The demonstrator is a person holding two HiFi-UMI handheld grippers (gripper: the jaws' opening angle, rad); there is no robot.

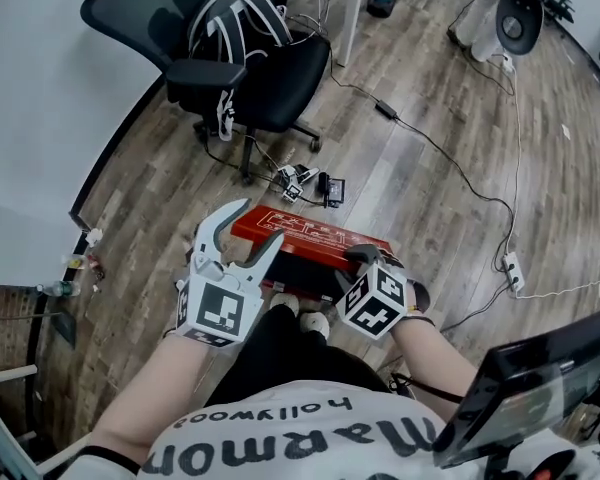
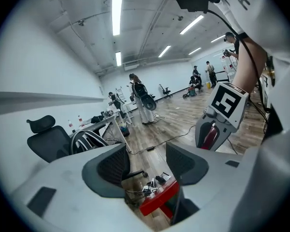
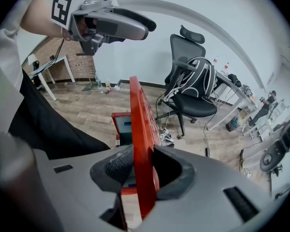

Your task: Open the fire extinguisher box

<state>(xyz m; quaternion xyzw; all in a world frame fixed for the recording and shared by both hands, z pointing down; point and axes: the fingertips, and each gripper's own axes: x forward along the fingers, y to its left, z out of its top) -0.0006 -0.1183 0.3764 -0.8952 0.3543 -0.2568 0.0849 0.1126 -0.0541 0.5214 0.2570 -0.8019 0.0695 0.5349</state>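
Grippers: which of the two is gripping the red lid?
The right gripper: its jaws clamp the edge of the red lid; the left gripper is open and empty.

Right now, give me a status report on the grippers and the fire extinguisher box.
Left gripper: jaws open, empty. Right gripper: jaws shut on the flat red lid of the fire extinguisher box, lid partly raised. Black office chair beyond, apart.

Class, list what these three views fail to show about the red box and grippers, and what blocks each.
- Contents of the box: head view, the raised lid and right gripper cover them; right gripper view shows a sliver.
- Lid print: head view, too small.
- Box body: left gripper view, the left gripper hides all but a corner.
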